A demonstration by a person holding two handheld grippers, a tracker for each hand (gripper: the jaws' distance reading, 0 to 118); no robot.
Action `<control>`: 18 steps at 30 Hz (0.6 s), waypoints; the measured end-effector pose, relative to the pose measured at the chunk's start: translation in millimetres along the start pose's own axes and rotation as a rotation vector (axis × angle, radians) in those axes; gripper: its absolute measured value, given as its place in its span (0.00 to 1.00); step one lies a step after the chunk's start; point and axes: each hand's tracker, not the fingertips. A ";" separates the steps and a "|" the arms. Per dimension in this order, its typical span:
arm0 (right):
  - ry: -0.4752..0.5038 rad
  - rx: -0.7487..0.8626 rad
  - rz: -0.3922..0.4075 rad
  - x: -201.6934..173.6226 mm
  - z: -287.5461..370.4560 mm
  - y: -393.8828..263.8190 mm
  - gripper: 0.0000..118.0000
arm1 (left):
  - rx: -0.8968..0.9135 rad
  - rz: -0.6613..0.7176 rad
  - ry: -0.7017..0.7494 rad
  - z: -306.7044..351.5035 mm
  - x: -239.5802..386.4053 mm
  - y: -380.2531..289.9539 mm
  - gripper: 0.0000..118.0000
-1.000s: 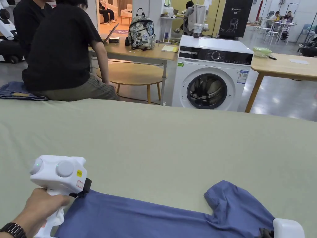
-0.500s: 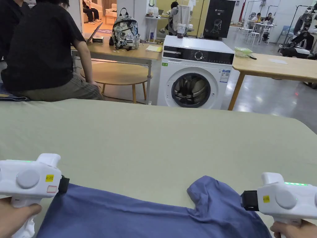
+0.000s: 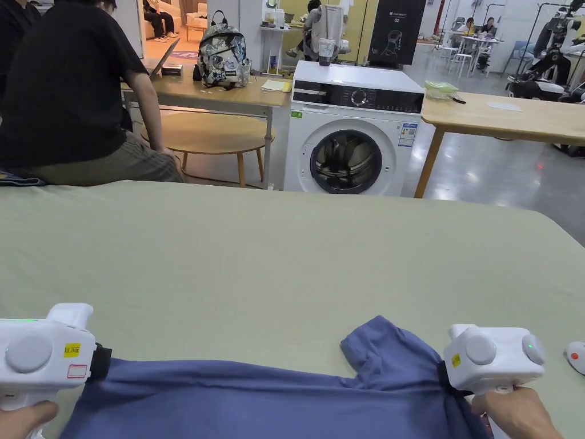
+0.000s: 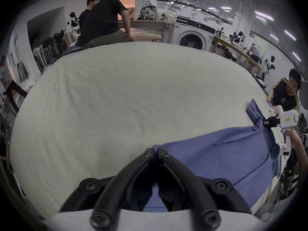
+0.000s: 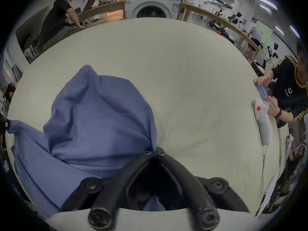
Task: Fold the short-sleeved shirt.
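A blue short-sleeved shirt [image 3: 257, 400] lies stretched along the near edge of the pale green table [image 3: 285, 251], one sleeve [image 3: 383, 348] bunched up near its right end. My left gripper [image 3: 105, 363] is shut on the shirt's left corner; in the left gripper view the black jaws meet on the blue cloth [image 4: 155, 149]. My right gripper [image 3: 443, 374] is shut on the shirt beside the sleeve; in the right gripper view its jaws pinch the fabric [image 5: 154, 152], and the sleeve [image 5: 100, 114] bulges up to the left.
A person in black [image 3: 68, 97] sits on the table's far left edge. A white device with a red dot [image 3: 574, 355] lies at the table's right edge, with another person [image 5: 290, 91] beside it. A washing machine [image 3: 348, 131] and wooden tables stand beyond.
The right gripper has come up into view and closed in on the shirt next to the sleeve. The left gripper holds its corner and sits further left and lower in the picture.
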 end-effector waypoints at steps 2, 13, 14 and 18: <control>0.013 0.015 -0.028 3.2 5.2 -4.2 0.00 | 0.000 0.002 0.003 1.9 -0.7 -0.3 0.00; 0.065 0.224 -0.102 17.8 105.1 -27.9 0.00 | 0.058 0.021 -0.005 34.9 -14.5 -5.4 0.00; 0.062 0.240 -0.098 16.2 117.7 -33.7 0.00 | 0.064 0.022 -0.005 40.5 -16.6 -7.4 0.00; 0.065 0.269 -0.102 21.6 152.8 -58.2 0.00 | 0.101 0.044 -0.025 65.2 -26.0 -18.3 0.00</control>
